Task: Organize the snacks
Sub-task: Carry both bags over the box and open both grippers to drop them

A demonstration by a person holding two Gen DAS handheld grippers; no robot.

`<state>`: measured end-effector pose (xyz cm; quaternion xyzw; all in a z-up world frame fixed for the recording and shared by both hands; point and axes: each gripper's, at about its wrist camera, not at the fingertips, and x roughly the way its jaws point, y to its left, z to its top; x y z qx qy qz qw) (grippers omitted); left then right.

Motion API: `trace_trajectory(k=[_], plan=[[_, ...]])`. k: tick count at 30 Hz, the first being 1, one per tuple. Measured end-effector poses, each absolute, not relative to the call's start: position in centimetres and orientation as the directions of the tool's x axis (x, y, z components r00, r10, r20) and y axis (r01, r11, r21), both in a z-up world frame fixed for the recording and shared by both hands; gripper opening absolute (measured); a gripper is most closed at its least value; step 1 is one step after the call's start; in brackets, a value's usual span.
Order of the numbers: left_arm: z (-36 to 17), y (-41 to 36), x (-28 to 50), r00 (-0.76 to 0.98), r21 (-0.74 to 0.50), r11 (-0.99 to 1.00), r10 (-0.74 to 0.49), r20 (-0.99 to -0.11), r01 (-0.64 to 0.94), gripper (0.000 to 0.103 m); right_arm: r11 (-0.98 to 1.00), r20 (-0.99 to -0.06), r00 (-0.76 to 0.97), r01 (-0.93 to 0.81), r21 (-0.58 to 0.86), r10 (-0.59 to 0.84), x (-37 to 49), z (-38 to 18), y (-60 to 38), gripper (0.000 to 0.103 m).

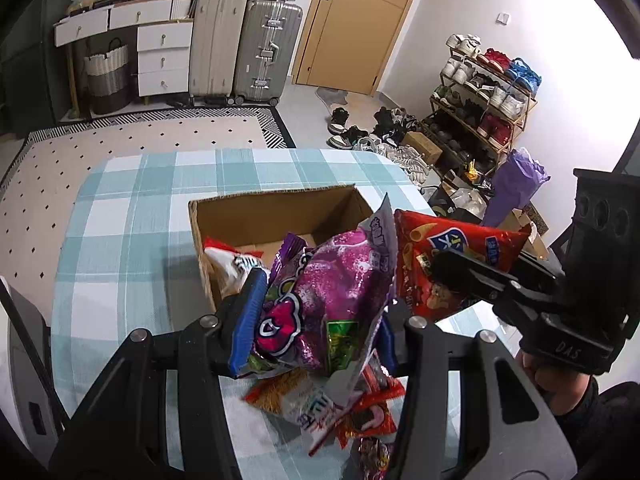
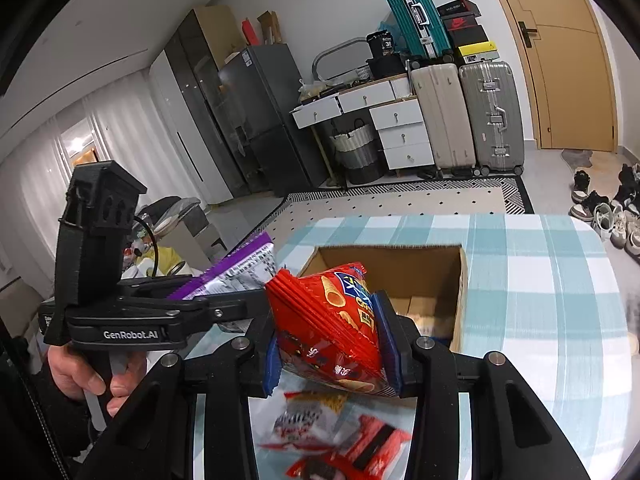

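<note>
two snack bags held up, one per gripper, at the near side of the open box

my left gripper point(image 1: 316, 320) is clamped on one purple snack bag point(image 1: 332, 288) and my right gripper point(image 2: 334, 340) is clamped on one red snack bag point(image 2: 336, 312), both lifted off the worktop point(image 1: 132, 216) just short of the single cardboard box point(image 1: 276, 216). i count one white-and-red packet point(image 1: 232, 264) already inside the box against its left wall, with bare floor showing beyond it. a loose pile of about three red and orange packets point(image 2: 340, 436) lies on the checked cloth under my grippers. the two bags hang side by side, nearly touching. the worktop's far edge is just behind the box, with open cloth to the left and right of it.
</note>
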<state>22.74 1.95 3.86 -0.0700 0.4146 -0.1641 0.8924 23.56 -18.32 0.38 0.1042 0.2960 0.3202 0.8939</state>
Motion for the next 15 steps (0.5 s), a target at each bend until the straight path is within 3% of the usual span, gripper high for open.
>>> trace_trajectory(k=[15], plan=[[1.3,0.6,29.8,0.563,-0.238,0.944,-0.327,-0.759,0.227,0.046,0.798,-0.491,0.629,-0.487,0.356,0.603,29.3,-0.5,-17.4,0.041]])
